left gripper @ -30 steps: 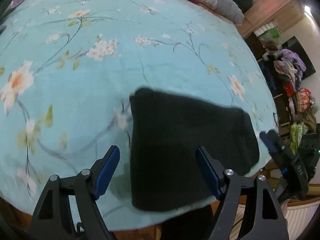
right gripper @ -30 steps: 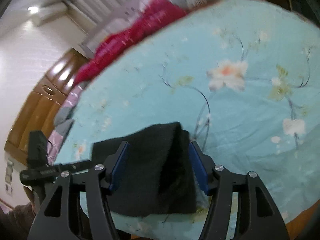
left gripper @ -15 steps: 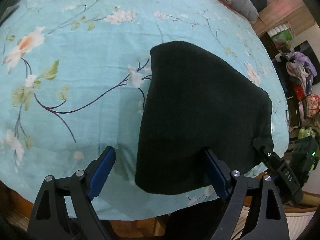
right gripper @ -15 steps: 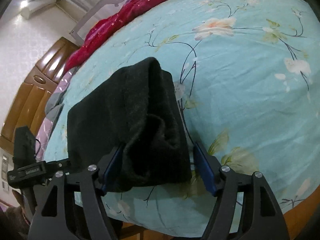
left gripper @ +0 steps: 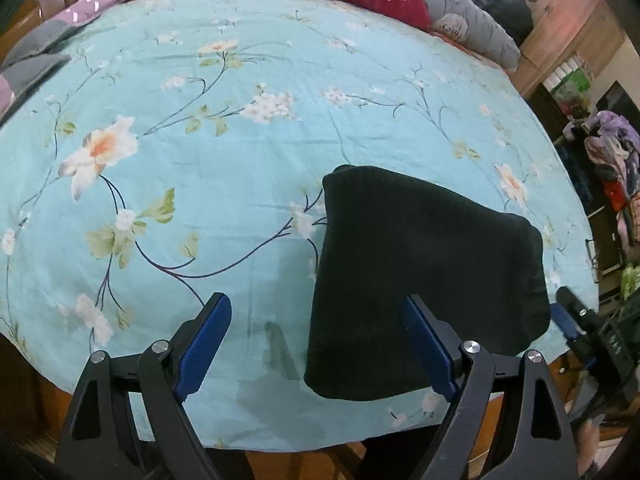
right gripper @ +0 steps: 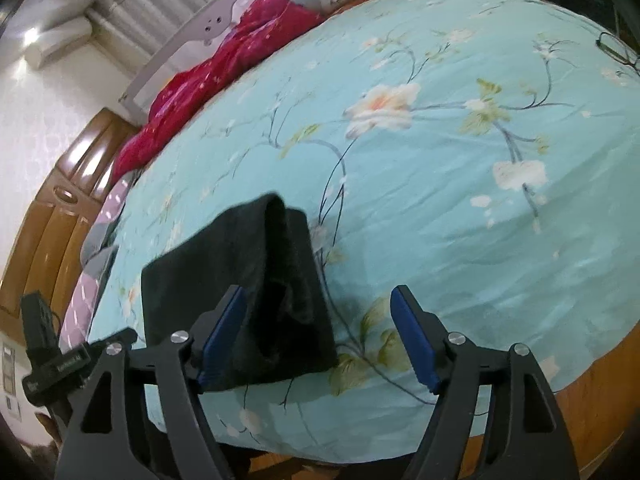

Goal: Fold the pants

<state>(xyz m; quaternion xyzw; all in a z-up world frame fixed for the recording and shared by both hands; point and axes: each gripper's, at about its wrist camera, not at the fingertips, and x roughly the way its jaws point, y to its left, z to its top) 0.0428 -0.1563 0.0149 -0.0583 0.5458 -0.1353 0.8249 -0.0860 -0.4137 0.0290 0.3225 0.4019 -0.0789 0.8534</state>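
The folded black pants [left gripper: 424, 280] lie near the bed's near edge, on the turquoise floral bedsheet [left gripper: 224, 184], with wide bare sheet beyond and to either side. The left tool [left gripper: 316, 340] stands wide apart with its jaws clear of the cloth, one blue pad in front of the pants' near part. The right tool [right gripper: 320, 336] is apart too, its jaws having just been opening; the pants' thick folded end lies beside its left pad, nothing gripped. A crimson quilt [right gripper: 224, 76] and a grey pillow [left gripper: 472, 28] sit along the far side. Eyeglasses [right gripper: 616, 48] rest near the sheet's far right edge. No writing is legible.
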